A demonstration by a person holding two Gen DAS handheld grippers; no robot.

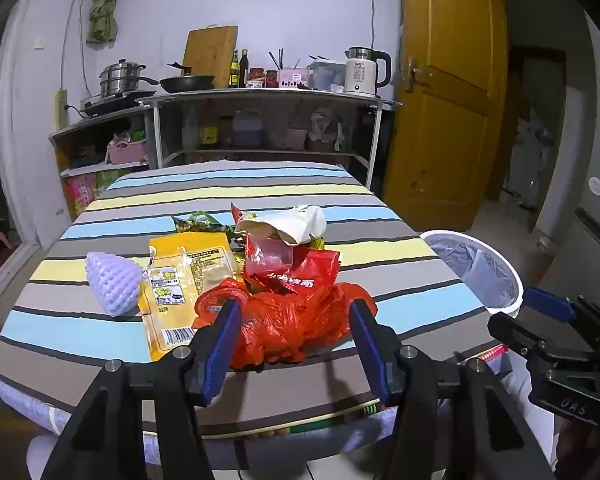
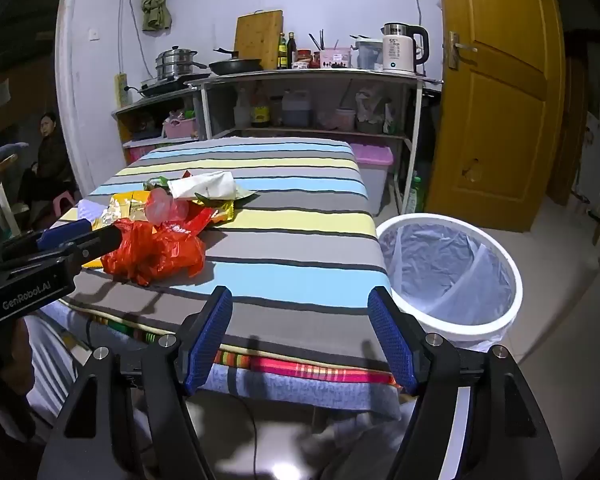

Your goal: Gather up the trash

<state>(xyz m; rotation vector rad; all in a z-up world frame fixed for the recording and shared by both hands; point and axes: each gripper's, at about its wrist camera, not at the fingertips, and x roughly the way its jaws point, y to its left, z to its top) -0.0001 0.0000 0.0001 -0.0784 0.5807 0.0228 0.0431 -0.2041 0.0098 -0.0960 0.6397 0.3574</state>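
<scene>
A pile of trash lies on the striped table (image 1: 400, 312): a crumpled red plastic bag (image 1: 296, 320) at the front, a red snack wrapper (image 1: 296, 268), a yellow packet (image 1: 180, 280), a purple foam fruit net (image 1: 114, 284), a white crumpled bag (image 1: 288, 222) and a green wrapper (image 1: 198, 222). My left gripper (image 1: 294, 312) is open, its fingers on either side of the red bag, just short of it. My right gripper (image 2: 300, 312) is open and empty over the table's near edge, right of the pile (image 2: 156, 252). A white bin with a liner (image 2: 448, 268) stands right of the table.
A metal shelf unit (image 1: 260, 100) with pots, a pan, bottles and a kettle stands behind the table. A yellow door (image 1: 444, 100) is at the right. A person sits at the far left (image 2: 50, 148). A pink-lidded box (image 2: 372, 160) sits on the floor.
</scene>
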